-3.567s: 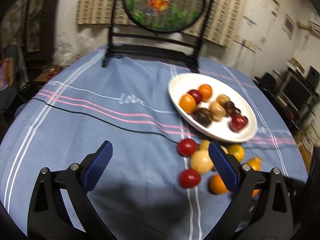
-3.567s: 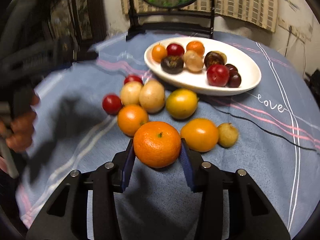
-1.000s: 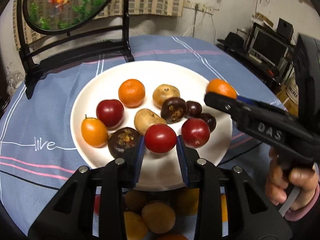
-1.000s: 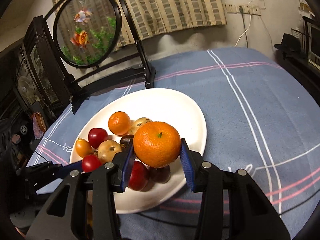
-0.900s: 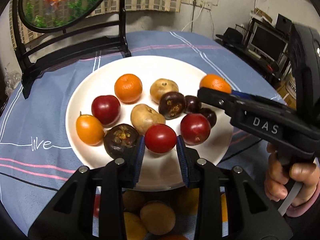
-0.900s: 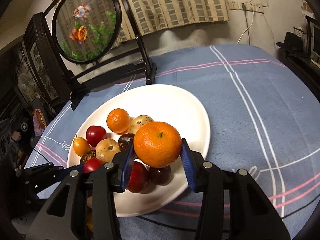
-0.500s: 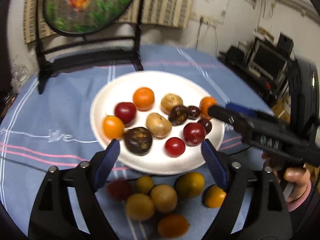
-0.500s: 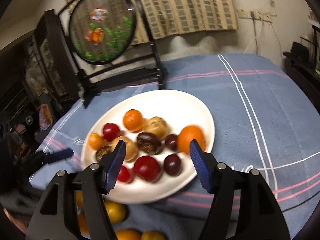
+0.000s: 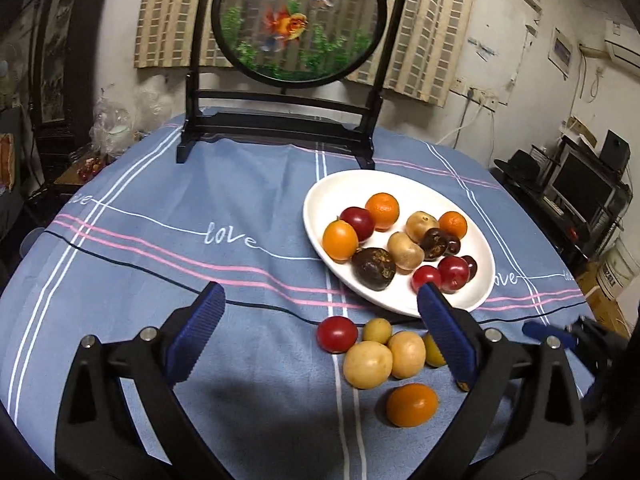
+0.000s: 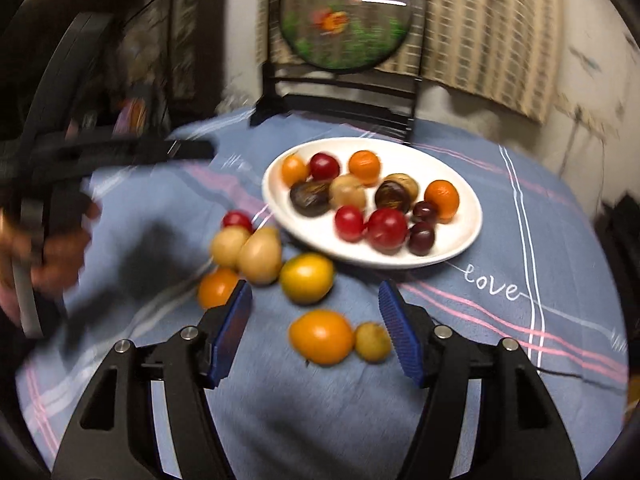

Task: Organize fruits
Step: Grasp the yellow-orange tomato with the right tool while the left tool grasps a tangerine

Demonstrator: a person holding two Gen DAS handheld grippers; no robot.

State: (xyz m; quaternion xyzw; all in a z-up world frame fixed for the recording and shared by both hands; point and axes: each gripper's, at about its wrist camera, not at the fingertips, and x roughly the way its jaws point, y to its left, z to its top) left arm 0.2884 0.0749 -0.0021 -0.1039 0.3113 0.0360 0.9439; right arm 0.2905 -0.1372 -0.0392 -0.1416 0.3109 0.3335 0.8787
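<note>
White oval plate (image 9: 328,196) on blue striped cloth (image 9: 160,272) over bench, heaped with oranges, red plums, dark and tan fruit. Loose near plate's front rim: red tomato (image 9: 337,334), tan potatoes (image 9: 367,364), orange (image 10: 321,336). Left gripper (image 9: 320,344) and right gripper (image 10: 316,334): jaws apart, empty.

Striped blue tablecloth (image 9: 160,264), round goldfish screen (image 9: 298,20) on black stand, checked curtain (image 9: 416,40)

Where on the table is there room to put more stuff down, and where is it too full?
Bare tablecloth spreads left of the white plate, between the goldfish screen's stand and the open left gripper. The plate's far rim is bare too. It is crowded on the plate's near half and among the loose fruits in front of it.
</note>
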